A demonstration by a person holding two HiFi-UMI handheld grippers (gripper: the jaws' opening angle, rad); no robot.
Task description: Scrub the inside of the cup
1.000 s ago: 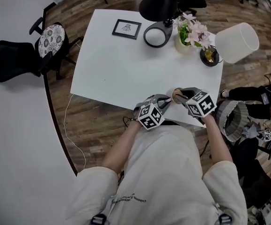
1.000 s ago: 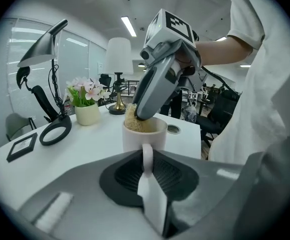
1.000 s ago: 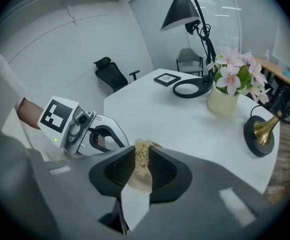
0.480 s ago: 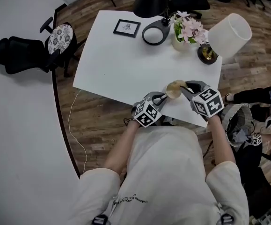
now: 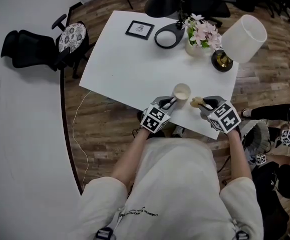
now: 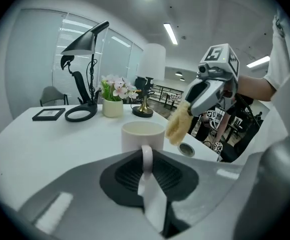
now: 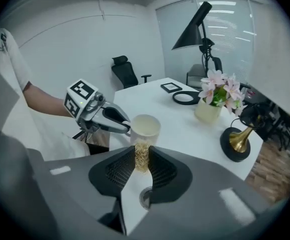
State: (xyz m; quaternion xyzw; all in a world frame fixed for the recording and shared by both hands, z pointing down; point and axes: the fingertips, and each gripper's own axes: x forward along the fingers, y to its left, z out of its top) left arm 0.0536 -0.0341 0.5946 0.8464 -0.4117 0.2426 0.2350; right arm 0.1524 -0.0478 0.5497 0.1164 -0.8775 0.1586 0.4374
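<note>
A white cup (image 5: 181, 91) (image 6: 142, 135) (image 7: 144, 127) stands upright on the white table (image 5: 129, 69) near its front edge. My left gripper (image 5: 170, 103) (image 6: 146, 165) is shut on the cup's handle. My right gripper (image 5: 203, 104) (image 7: 141, 160) is shut on a yellowish scrub pad (image 5: 196, 102) (image 6: 178, 124) (image 7: 141, 156). The pad hangs just outside the cup, to its right in the head view, level with the rim and not inside it.
At the table's far side stand a black desk lamp (image 5: 167, 6), a framed picture (image 5: 138, 29), a pot of pink flowers (image 5: 201, 35), a white-shaded lamp on a brass base (image 5: 241, 39). A cable hole (image 6: 187, 149) lies by the pad. A black chair (image 5: 39, 46) stands at left.
The right gripper has drawn the scrub pad back from the cup's mouth to the right. The cup, held by the left gripper, now stands upright on the table.
</note>
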